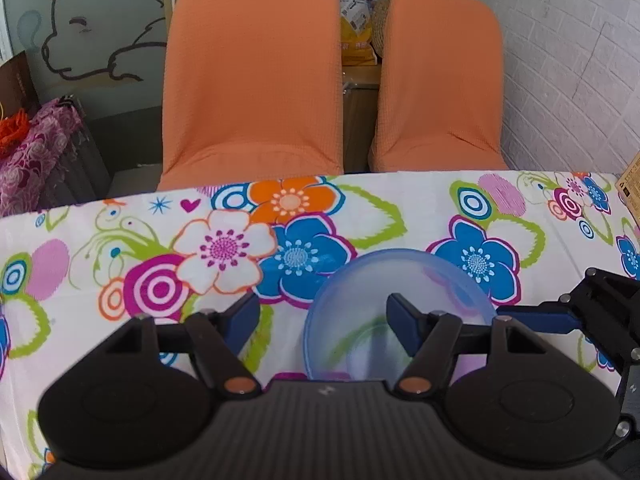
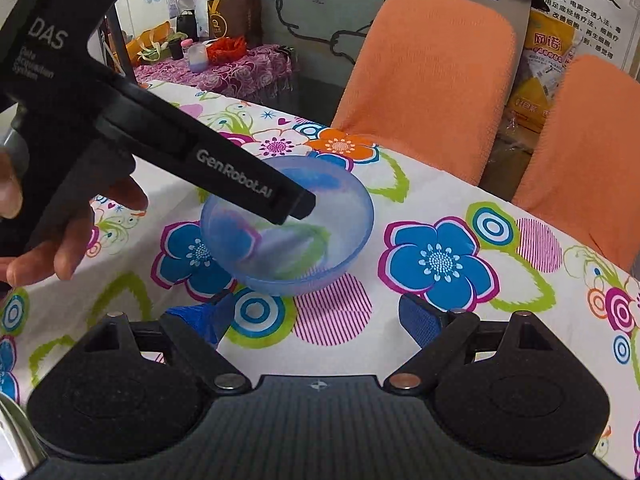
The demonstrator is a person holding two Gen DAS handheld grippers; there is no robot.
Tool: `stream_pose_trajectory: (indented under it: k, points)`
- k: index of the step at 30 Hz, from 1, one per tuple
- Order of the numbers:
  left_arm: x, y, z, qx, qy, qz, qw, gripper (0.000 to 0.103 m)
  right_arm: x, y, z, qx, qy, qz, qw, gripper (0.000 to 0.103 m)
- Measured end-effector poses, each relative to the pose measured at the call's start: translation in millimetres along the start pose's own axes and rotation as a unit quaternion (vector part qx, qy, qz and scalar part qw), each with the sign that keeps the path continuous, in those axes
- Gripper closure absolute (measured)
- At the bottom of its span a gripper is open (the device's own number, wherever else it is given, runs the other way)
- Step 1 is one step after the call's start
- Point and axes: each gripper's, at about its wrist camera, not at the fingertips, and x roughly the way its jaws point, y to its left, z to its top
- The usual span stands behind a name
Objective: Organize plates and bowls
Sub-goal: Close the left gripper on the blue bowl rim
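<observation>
A translucent blue bowl (image 1: 400,312) stands upright on the floral tablecloth (image 1: 120,248). My left gripper (image 1: 322,312) is open above it; its right finger hangs over the bowl's inside and its left finger is outside the left rim. In the right wrist view the bowl (image 2: 320,240) sits mid-table, with the left gripper's black body (image 2: 224,176) slanting over its rim. My right gripper (image 2: 316,316) is open and empty, just in front of the bowl. Its blue finger also shows at the right edge of the left wrist view (image 1: 536,316).
Two orange chairs (image 1: 256,80) (image 1: 440,80) stand behind the table's far edge. A side table with a purple floral cloth (image 2: 224,68) holds bags and cups at the far left. A white brick wall (image 1: 572,60) is at the right. A box corner (image 1: 630,184) sits at the table's right edge.
</observation>
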Motion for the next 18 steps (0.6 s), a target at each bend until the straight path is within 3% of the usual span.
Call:
stream_pose_trajectory:
  k: [7,11,18]
  points:
    - [11,0,-3,0.011,-0.016,-0.004,0.9998,0.034,18,9,5,-0.028,-0.006,0.011,1.000,0.027]
    - [10,-5,-1,0.023,-0.022,-0.006,0.9995,0.069,22,9,6,-0.022,-0.033,0.009,0.999,0.027]
    - [-15,-14,-4,0.025,-0.036,-0.010,0.9990,0.069,10,11,10,-0.010,-0.075,-0.003,0.997,0.031]
